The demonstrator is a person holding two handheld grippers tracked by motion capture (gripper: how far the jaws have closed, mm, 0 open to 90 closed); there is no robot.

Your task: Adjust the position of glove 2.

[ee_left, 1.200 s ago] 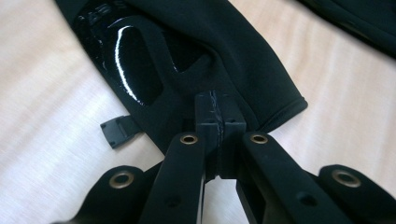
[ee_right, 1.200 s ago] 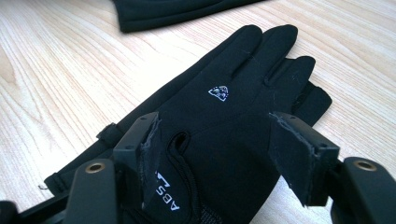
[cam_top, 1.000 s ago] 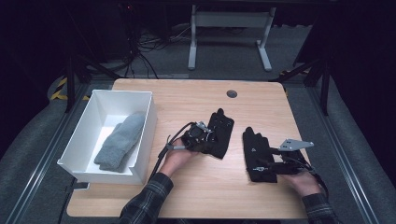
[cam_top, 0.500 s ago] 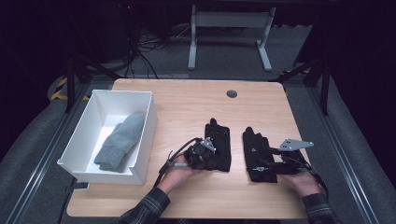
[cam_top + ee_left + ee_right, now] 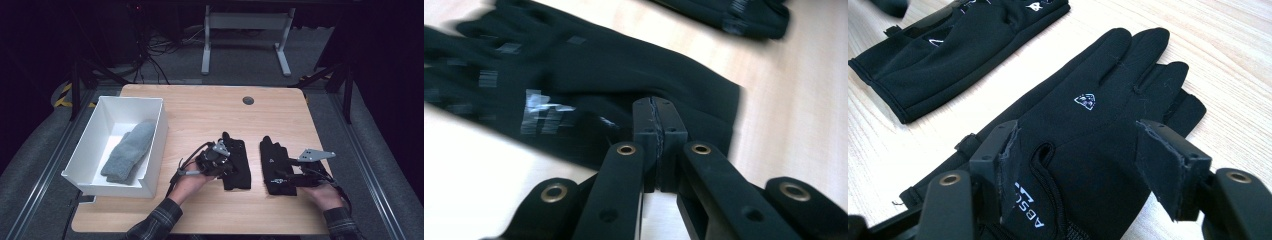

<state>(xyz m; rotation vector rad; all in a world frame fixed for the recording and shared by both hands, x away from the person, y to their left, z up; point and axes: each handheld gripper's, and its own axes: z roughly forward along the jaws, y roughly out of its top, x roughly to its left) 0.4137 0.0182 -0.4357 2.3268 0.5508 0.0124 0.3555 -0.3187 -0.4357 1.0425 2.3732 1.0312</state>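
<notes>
wooden table, dark room, grey carpet

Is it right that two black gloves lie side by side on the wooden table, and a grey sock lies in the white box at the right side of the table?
Not quite. The white box with the grey sock stands at the left side of the wooden table, not the right, as the high view shows. The rest holds: the two black gloves lie side by side on the table.
</notes>
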